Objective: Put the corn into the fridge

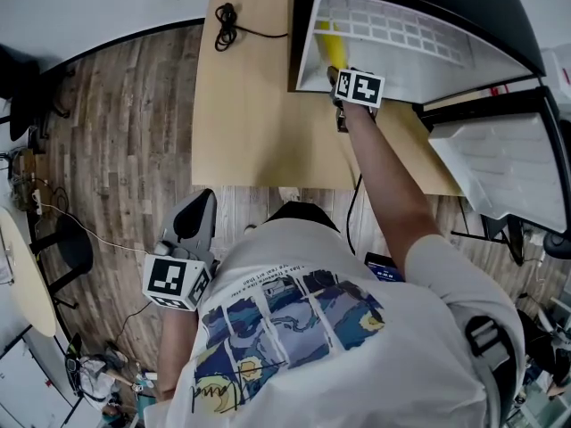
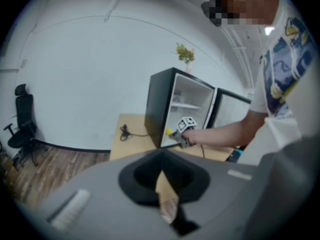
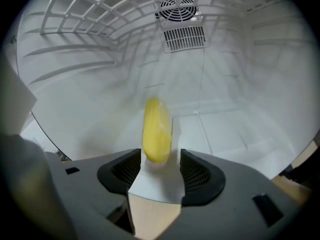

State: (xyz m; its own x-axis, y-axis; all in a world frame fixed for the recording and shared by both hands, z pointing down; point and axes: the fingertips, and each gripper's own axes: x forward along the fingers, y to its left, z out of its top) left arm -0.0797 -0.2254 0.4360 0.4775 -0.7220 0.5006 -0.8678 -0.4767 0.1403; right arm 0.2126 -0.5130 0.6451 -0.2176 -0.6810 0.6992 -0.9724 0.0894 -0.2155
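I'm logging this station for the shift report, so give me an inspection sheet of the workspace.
Surface: wooden table, carrying the fridge.
Job's things: corn inside the open fridge, between the parted jaws of the right gripper, apparently not clamped.
Clutter: nothing seen.
Grippers: right gripper open at the fridge mouth; left gripper shut, empty, low by the person's side.
Cables: coiled black cable on the table.
Surroundings: wood floor, office chair, white wall.

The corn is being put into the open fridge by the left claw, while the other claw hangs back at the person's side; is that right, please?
Not quite: it is the right claw that reaches into the open fridge with the corn at its open tips, as the right gripper view shows. The left claw is the one hanging back at the person's side.
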